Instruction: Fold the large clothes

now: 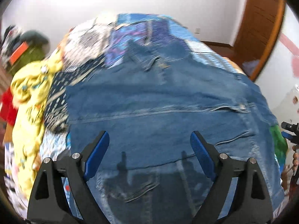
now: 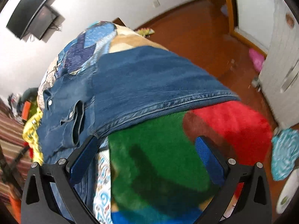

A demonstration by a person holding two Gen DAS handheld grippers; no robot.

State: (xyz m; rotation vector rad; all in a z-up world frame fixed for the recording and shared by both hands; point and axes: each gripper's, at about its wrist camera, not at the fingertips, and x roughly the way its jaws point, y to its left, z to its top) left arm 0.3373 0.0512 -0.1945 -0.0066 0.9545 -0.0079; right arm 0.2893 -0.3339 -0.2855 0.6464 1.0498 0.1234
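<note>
Hand-held gripper [image 1: 149, 149] apparently above jeans [image 1: 158, 102].

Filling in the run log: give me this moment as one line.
stage: before grasp | left tool: open, above denim garment | right tool: open, over green-and-red blanket by denim edge | holding: nothing

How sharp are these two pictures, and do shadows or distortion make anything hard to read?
Left wrist view: the denim garment is motion-blurred, and gripper shadows darken its near part; the open left gripper is sharp. Right wrist view: the green and red blanket is smeared; the fisheye bends the wall-mounted television.
</note>
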